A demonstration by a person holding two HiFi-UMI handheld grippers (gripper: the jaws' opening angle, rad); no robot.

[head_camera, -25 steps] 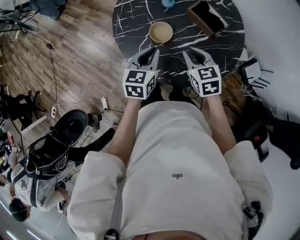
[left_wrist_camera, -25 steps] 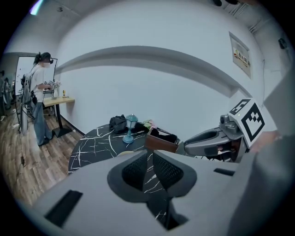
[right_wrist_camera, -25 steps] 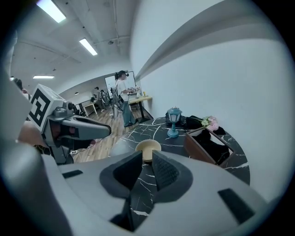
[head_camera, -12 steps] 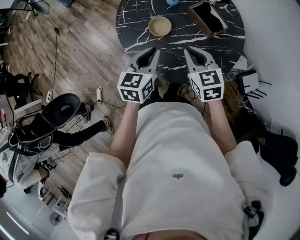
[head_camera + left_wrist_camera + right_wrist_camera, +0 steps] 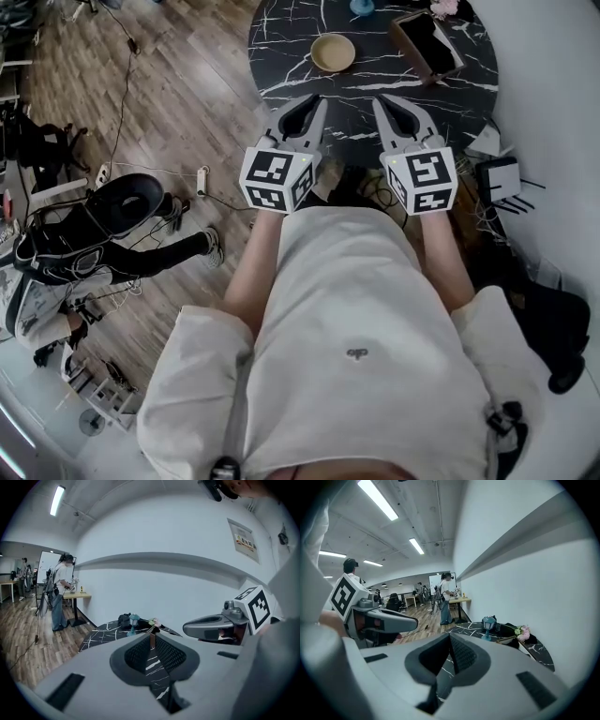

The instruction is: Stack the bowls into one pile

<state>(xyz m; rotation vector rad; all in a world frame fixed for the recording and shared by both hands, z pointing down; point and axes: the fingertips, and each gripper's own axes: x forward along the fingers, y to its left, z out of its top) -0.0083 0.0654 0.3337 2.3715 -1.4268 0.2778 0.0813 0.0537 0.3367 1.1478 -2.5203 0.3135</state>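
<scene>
As both hands pull back toward the near table (image 5: 281,58) edge, left gripper (image 5: 312,100) has just been closing to a thin gap, nothing in it. Tan bowl (image 5: 333,52) sits far on the table, untouched, likely already one pile. Right gripper (image 5: 385,99) just closed fully, empty.

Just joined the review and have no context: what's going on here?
A person holds two grippers over the near edge of a round black marble table, neither holding anything. The right gripper is shut. On the left gripper the fingers stand slightly apart and have just been closing on nothing. One tan bowl sits farther back on the table, untouched; no other bowl is in view.
</scene>
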